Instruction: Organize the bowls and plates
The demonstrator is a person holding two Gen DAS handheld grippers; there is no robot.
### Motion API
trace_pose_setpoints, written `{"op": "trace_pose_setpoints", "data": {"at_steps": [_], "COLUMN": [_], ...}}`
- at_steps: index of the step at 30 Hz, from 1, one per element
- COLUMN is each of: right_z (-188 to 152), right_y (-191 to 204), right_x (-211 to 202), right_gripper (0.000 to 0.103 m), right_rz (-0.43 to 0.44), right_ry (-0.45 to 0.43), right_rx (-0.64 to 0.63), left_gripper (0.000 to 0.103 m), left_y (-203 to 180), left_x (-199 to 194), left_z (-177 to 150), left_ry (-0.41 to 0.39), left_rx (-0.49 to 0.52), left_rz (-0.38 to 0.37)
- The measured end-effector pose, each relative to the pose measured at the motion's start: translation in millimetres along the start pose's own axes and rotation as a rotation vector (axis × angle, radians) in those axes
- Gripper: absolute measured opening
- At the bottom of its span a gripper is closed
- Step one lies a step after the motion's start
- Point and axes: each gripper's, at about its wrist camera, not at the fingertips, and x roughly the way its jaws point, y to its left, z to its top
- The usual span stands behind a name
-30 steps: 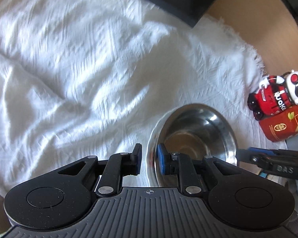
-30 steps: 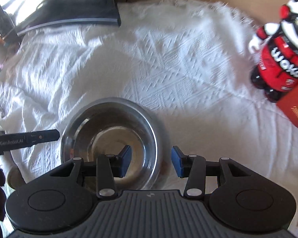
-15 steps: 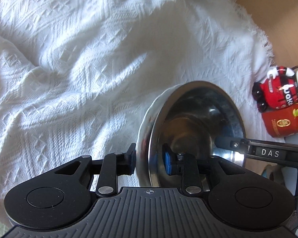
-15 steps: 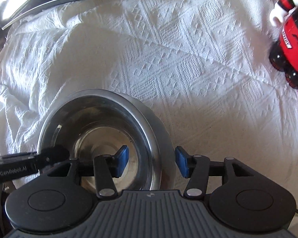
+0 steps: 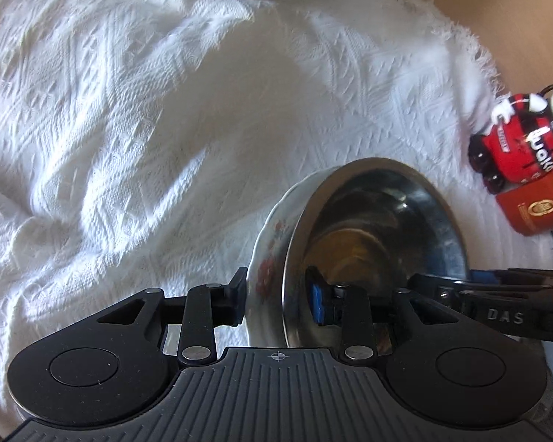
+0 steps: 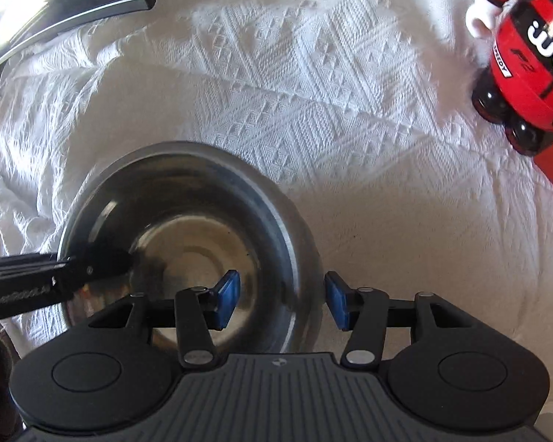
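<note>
At 5 o'clock in the left wrist view, the left gripper point(image 5: 278, 300) is clamped on the stacked rims of a floral plate point(image 5: 263, 254) and the steel bowl point(image 5: 379, 221) nested in it, tilted above the white cloth point(image 5: 129, 129). The right gripper point(image 6: 281, 300) stands wide apart astride the opposite rim, holding nothing. Recommended: close the right gripper on both rims before levelling, as I judge the 2 pieces could slide apart.

One steel bowl point(image 5: 383, 221), one floral plate point(image 5: 267, 258), two claws, one panda figure point(image 5: 520, 140), one red box point(image 5: 534, 206), one white cloth point(image 5: 166, 110).
</note>
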Motion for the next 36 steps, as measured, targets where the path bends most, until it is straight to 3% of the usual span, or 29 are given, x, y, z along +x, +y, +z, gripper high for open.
{"op": "trace_pose_setpoints", "data": {"at_steps": [5,9,12,15,21,24,26,29,32,36], "right_z": [-1.0,-6.4,-15.1,-30.2,-80.8,-113.3,-135.3,-160.2,-174.5,-175.7], "right_y": [2.3,2.8,4.5,3.1,-22.4,-44.2,-57.8,-72.8,-84.8,-103.4], "right_x": [-4.8,-22.1,-50.8,-89.1,-154.9,-168.8,-170.8,-164.2,-157.0,-138.6], "right_gripper": [0.052,0.051,0.051,0.051,0.052,0.055,0.057,0.057,0.057,0.057], "right_rz": [0.008,-0.008,-0.021,-0.035,-0.199,-0.237,-0.251,-0.280,-0.269,-0.218], "right_ry": [-0.023,-0.075,-0.164,-0.285,-0.468,-0.477,-0.459,-0.414,-0.389,-0.352], "right_rx": [0.011,0.026,0.026,0.023,0.113,0.229,0.292,0.343,0.363,0.367], "left_gripper": [0.031,0.027,0.026,0.026,0.026,0.026,0.026,0.026,0.026,0.026], "left_y": [8.8,14.8,15.0,3.7,-59.5,-96.1,-119.2,-147.8,-164.4,-178.6], "left_x": [-6.8,-32.4,-63.0,-85.3,-89.3,-83.1,-80.3,-74.7,-66.4,-44.1], "left_z": [-3.3,-5.7,-8.3,-9.6,-23.5,-39.4,-50.9,-62.3,-66.9,-71.7], "left_ry": [-0.004,-0.063,-0.168,-0.222,-0.117,-0.032,-0.004,0.004,-0.010,0.046], "left_rx": [0.001,-0.026,-0.039,0.007,0.240,0.332,0.380,0.427,0.444,0.434], "left_rz": [-0.006,-0.027,-0.069,-0.171,-0.349,-0.443,-0.467,-0.451,-0.358,-0.276]}}
